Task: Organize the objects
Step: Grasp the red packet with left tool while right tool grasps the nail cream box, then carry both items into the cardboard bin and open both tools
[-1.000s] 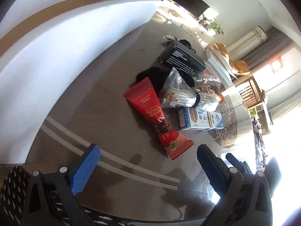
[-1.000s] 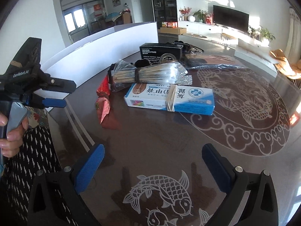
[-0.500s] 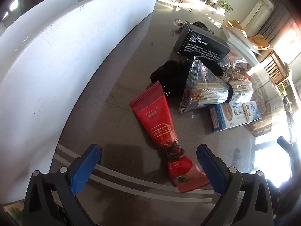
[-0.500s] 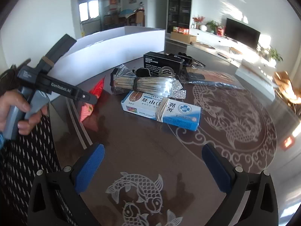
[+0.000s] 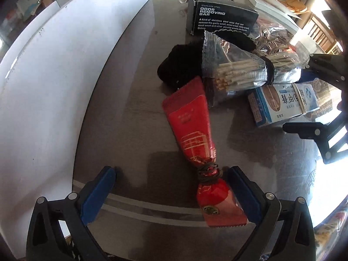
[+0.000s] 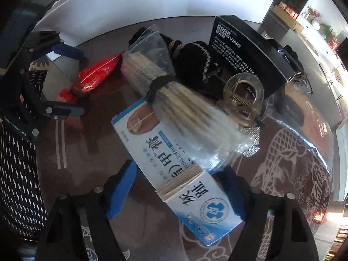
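So you're right at the grab stage with both hands here, nothing lifted yet as far as I can tell. Your right gripper [image 6: 176, 191] is pointing down over the blue-and-white cream box [image 6: 174, 163] and its jaws are closing with the box between them; the left pad looks a bit shy of the cardboard, so I wouldn't call it a grip yet. Watch the clear bag of sticks [image 6: 174, 104], because it's lying across the far end of that box and will probably slide or drag along when you lift. I'd finish the squeeze square across the box's width, then come up slow. Your left gripper [image 5: 171, 193] is spread wide over the near end of the red packet [image 5: 195, 139], jaws either side of the knotted neck and not touching it. That pinched neck looks like the easy place to bite, so drop a touch and close there. Further back there's a black pouch [image 5: 180, 65] tucked against the sticks, a black box [image 5: 219, 19] marked as an odor removing bar, and a roll of clear tape [image 6: 245, 87]. The table [image 5: 121, 113] is dark, glossy, with fish and scroll patterns plus a white board [image 5: 54, 87] curving along the far side. Bright living room behind, lots of glare.
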A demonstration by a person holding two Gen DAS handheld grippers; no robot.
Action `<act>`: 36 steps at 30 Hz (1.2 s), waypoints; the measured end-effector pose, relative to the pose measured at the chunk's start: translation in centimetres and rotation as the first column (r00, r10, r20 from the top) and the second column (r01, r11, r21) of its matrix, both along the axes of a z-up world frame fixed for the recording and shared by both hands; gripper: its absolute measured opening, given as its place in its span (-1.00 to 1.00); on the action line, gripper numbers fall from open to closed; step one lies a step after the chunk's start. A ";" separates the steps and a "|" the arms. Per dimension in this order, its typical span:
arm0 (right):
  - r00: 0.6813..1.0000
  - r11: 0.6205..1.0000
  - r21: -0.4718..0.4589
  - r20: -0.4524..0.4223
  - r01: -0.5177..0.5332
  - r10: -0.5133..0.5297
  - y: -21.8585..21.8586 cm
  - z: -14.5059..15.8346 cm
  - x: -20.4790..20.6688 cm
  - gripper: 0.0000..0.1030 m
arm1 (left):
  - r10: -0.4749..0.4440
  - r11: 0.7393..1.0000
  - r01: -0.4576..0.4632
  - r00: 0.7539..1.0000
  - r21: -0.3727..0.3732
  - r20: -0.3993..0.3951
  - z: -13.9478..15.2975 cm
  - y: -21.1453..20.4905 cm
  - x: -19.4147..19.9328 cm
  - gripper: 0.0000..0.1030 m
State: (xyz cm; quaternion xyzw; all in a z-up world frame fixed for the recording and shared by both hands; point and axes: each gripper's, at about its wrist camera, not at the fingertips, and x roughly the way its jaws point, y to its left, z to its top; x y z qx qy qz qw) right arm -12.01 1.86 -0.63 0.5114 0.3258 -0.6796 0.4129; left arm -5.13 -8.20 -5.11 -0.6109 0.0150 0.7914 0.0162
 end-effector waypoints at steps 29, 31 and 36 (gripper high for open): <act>0.934 0.872 -0.337 0.152 0.355 -0.322 4.8 12.8 4.3 -0.17 | 0.110 0.953 0.020 0.908 0.304 -0.404 13.3 -8.1 7.2 -0.65; 0.936 0.856 -0.380 0.158 0.351 -0.314 1.3 14.3 3.7 -0.17 | 0.157 0.952 -0.023 0.894 0.306 -0.419 14.8 -10.9 6.8 -0.65; 0.949 0.807 -0.499 0.186 0.315 -0.255 -9.4 17.2 1.9 -0.17 | 0.274 0.945 -0.170 0.878 0.279 -0.392 15.7 -17.6 3.8 -0.65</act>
